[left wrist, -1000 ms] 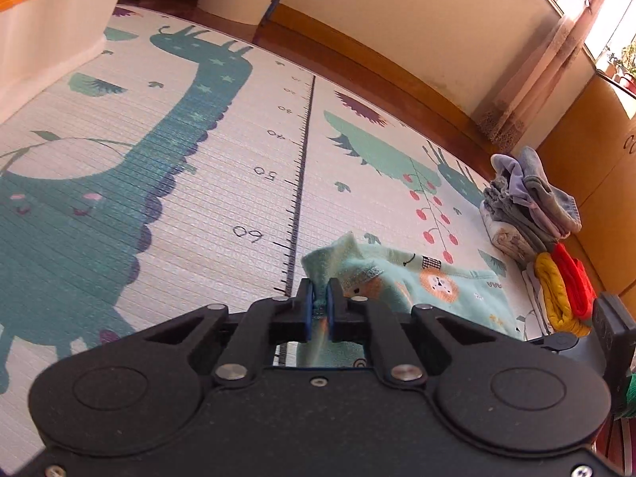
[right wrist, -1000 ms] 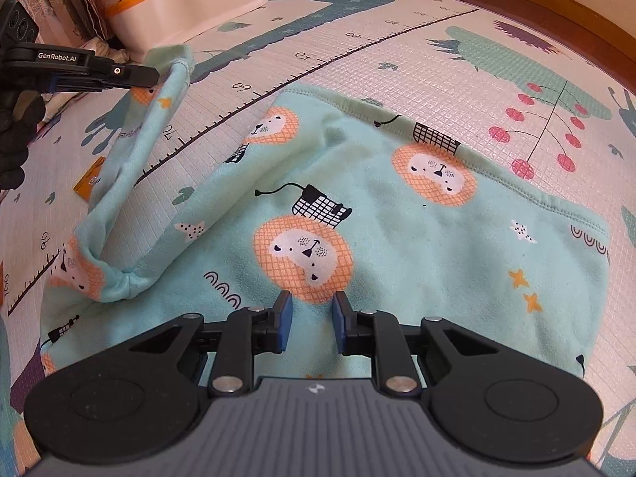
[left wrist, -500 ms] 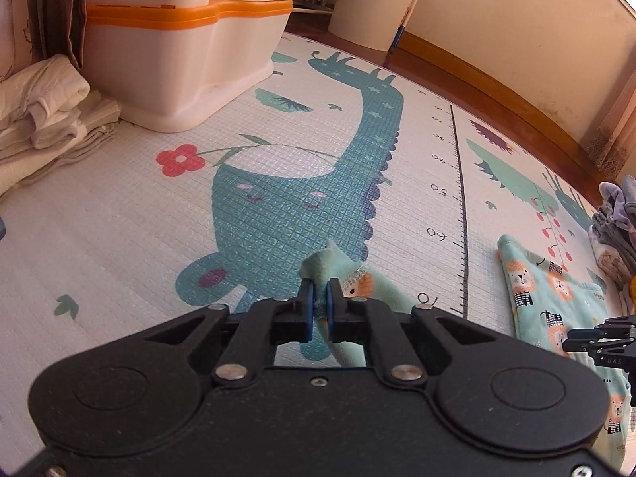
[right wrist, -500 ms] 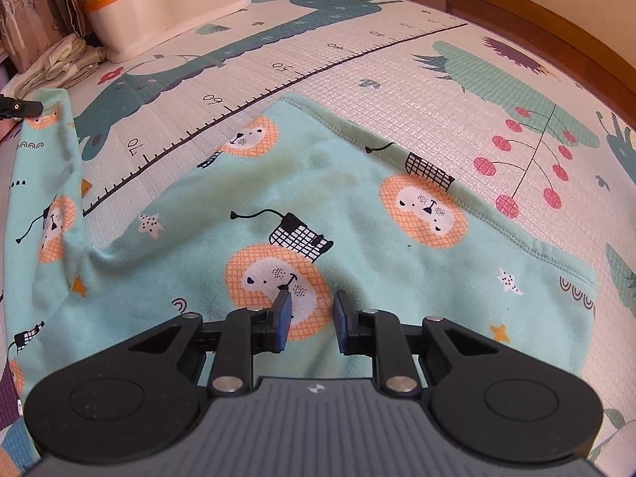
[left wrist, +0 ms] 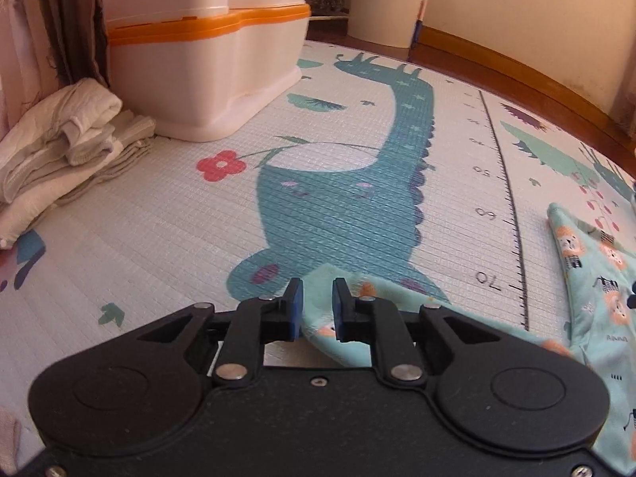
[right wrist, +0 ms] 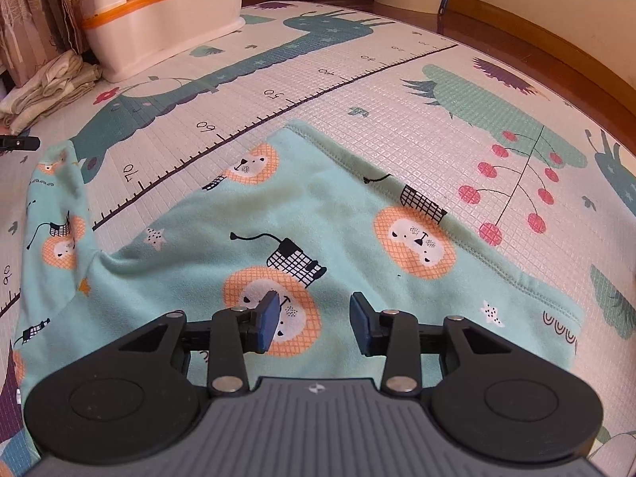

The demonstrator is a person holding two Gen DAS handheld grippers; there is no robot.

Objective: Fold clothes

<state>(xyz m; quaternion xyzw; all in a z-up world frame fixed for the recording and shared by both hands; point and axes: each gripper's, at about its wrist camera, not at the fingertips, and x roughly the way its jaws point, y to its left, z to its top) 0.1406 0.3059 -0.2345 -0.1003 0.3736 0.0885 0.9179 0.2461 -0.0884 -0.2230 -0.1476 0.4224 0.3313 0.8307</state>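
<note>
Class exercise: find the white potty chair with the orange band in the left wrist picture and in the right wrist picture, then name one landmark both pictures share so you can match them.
Left wrist view: the potty chair fills the upper left, behind the folded cream cloths.
Right wrist view: it stands at the top left, far off.
Shared landmark: the black ruler line printed on the play mat.

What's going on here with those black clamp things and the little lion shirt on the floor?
A person is folding clothes with a handheld gripper in each hand. A mint lion-print garment lies spread on the play mat. The left gripper is open, with the tip of a sleeve lying loose between its fingers. The right gripper hovers open over the garment's body, gripping nothing.
</note>
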